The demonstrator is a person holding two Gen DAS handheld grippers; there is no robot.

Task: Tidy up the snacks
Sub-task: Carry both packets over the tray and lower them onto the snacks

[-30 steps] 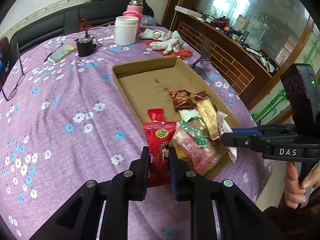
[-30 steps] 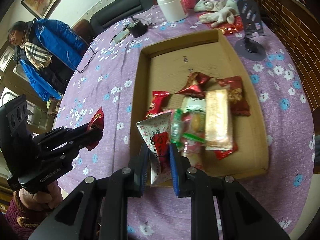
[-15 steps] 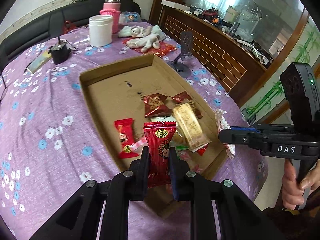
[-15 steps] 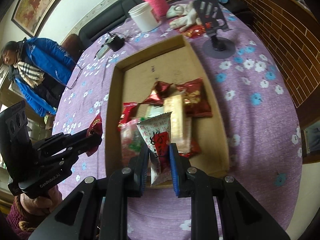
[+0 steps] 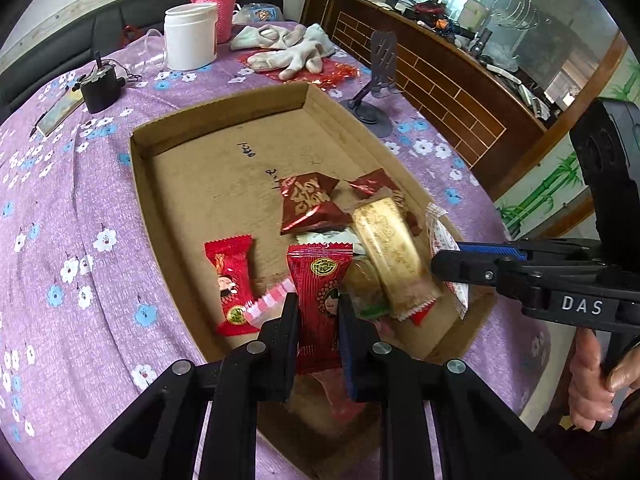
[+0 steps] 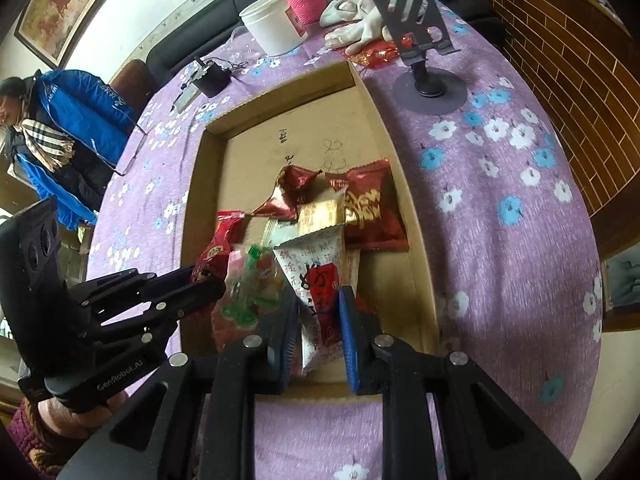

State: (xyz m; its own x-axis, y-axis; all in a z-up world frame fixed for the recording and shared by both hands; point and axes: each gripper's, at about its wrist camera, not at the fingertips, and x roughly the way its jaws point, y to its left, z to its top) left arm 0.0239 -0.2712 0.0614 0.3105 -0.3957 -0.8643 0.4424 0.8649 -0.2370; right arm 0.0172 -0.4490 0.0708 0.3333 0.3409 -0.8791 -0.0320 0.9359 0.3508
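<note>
Snacks [image 5: 360, 240] lie piled at the near end of a cardboard tray [image 5: 224, 108] on the counter [image 5: 80, 208], which is covered with a purple floral cloth. Left hand-held gripper [image 5: 318, 316]: jaws clamped on a red packet [image 5: 320, 280], held above the tray's near end. Right hand-held gripper [image 6: 318, 320]: jaws clamped on a white packet [image 6: 316, 264] with red print, also above the near end. A second red packet [image 5: 230, 280] lies flat beside the pile. Beyond the tray stand a white jar [image 5: 190, 36], gloves [image 5: 288, 50] and a phone stand [image 5: 378, 84].
</note>
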